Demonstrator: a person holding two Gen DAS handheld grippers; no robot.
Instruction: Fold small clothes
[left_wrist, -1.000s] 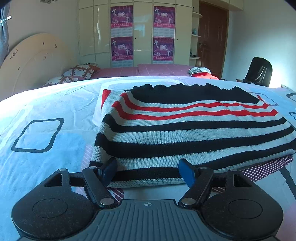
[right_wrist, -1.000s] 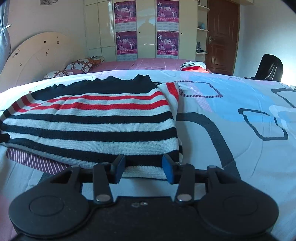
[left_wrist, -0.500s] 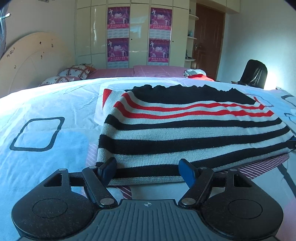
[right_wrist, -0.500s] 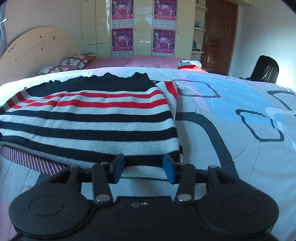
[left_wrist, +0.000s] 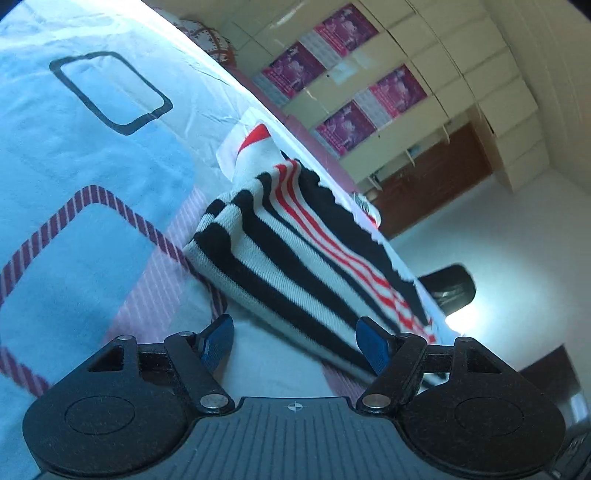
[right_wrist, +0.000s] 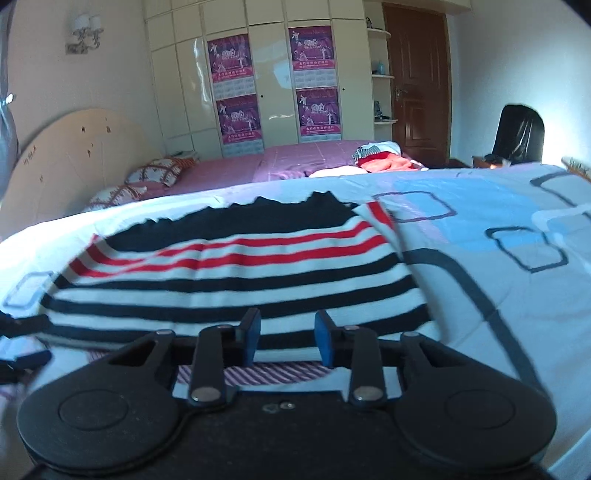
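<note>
A folded knit sweater with black, white and red stripes lies on the bedsheet. It also shows in the right wrist view. My left gripper is open and empty, rolled sideways, just short of the sweater's near edge. My right gripper is open and empty, its blue fingertips at the sweater's near hem by its right corner. The left gripper's tip shows at the left edge of the right wrist view.
The bedsheet is pale blue with dark square outlines and a maroon striped band. Behind it stand a pink bed with pillows, a wardrobe with posters, a brown door and a black chair.
My left gripper has rolled sharply, so its view tilts. My right gripper has lifted slightly. Both stay open, and the sweater has not moved.
</note>
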